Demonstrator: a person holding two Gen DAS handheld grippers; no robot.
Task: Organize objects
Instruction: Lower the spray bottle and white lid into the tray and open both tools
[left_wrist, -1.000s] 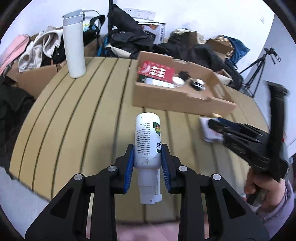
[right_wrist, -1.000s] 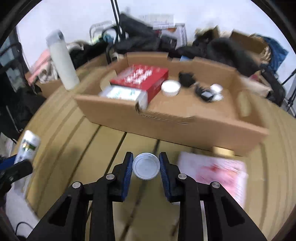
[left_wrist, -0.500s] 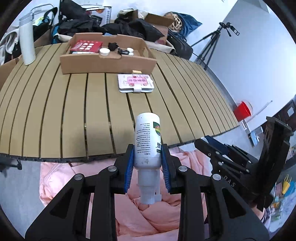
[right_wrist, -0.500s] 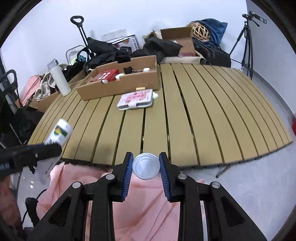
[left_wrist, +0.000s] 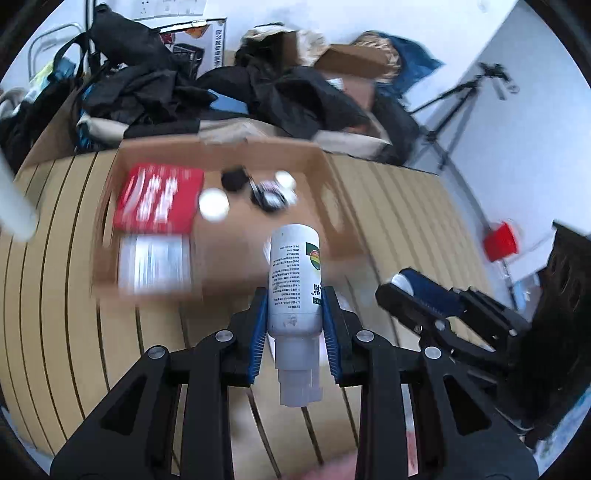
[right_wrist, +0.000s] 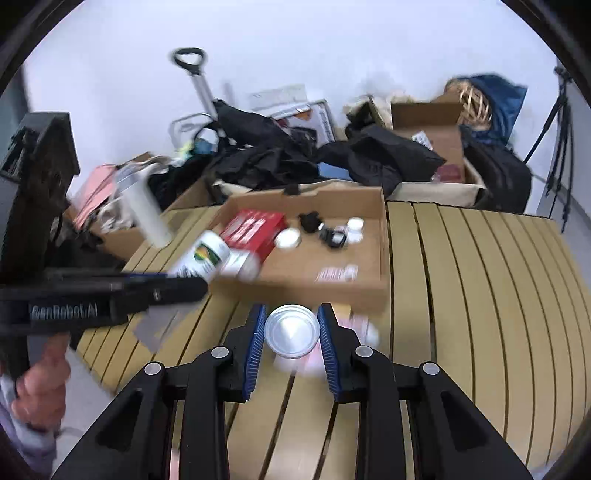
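- The left tool (left_wrist: 294, 332) pinches a white bottle (left_wrist: 294, 280) between its blue pads, cap end toward the camera, base pointing away.
- In the left wrist view the bottle hangs over the near wall of an open cardboard box (left_wrist: 236, 243) on the slatted wooden desk (left_wrist: 55, 258); the scene there is blurred.
- The right tool (right_wrist: 291, 332) is pressed onto a round white lid (right_wrist: 291, 331), its flat face toward the camera.
- In the right wrist view the lid sits above the desk, just in front of the box's near wall.
- Inside the box lie a red packet (right_wrist: 255, 230), a white-labelled pack (left_wrist: 153, 262) beside it, a small white jar (right_wrist: 288, 238), and some small black and white items (right_wrist: 332, 230) I cannot make out.
- A pink-and-white packet (right_wrist: 364, 330) lies on the desk just behind the right tool, mostly hidden by it.
- A white flask (right_wrist: 146, 214) stands on the desk left of the box.
- A hand (right_wrist: 40, 391) grips the left tool's handle at the lower left of the right wrist view.
- Dark clothes and bags (right_wrist: 280, 155) are piled beyond the desk; a tripod (left_wrist: 454, 107) stands at the right.
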